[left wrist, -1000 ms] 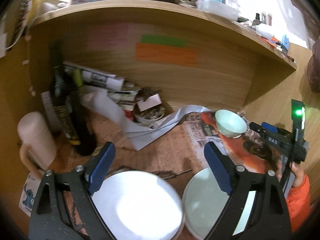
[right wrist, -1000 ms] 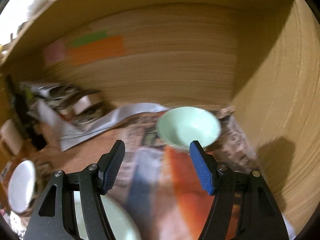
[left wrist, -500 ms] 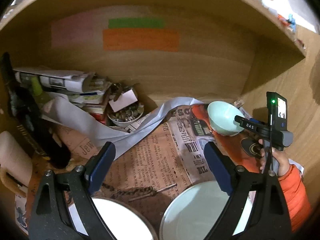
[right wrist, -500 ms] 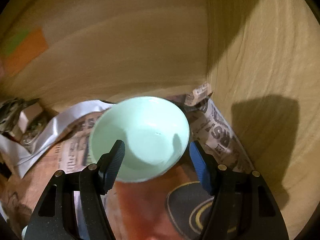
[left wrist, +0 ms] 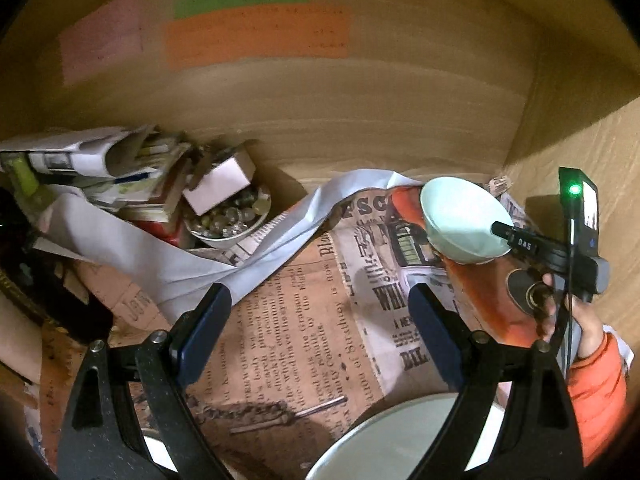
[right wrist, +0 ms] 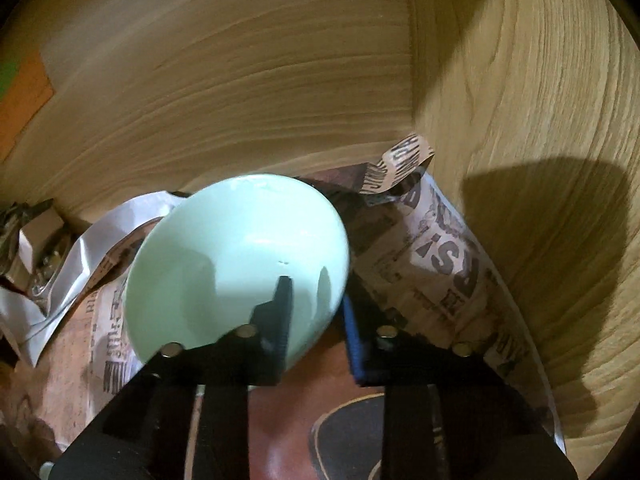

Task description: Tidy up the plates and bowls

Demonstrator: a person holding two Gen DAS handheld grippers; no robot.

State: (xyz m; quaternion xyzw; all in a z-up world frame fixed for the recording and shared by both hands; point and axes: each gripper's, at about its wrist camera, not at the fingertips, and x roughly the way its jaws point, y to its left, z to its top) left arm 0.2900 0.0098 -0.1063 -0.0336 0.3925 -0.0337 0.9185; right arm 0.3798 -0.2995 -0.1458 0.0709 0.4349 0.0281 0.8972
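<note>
Right gripper (right wrist: 316, 312) is clamped on the near rim of the mint bowl (right wrist: 236, 260), one finger inside, the blue pad outside; bowl is tipped toward the camera, near edge lifted off the newspaper (right wrist: 440, 256), and whether the far edge touches down I can't tell. Left gripper (left wrist: 316, 328) is wide open with nothing between its pads, hovering over the printed newspaper. Right under its jaws, at the bottom edge of the left view, sits a pale plate (left wrist: 384, 440), and a sliver of a second white plate (left wrist: 154, 446) shows at bottom left; both lie on the shelf floor, apart, not stacked. A dark twig-like thing (left wrist: 272, 416) lies between them. Farther in, the bowl sits near the right back corner of the wooden shelf (left wrist: 400, 120), with the person's orange sleeve (left wrist: 600, 392) behind the right tool. Left of centre, a small bowl of beads (left wrist: 228, 220) with a white box (left wrist: 220, 178) on top, then stacked papers (left wrist: 100, 160); a white sheet (left wrist: 168, 264) drapes across. Coloured notes (left wrist: 256, 36) are stuck on the back wall. Progress looks early: one bowl grabbed, not yet placed anywhere; plates are apart and untouched, left gripper seems lined up for the pale plate. Stacking or grouping is all left to do.
</note>
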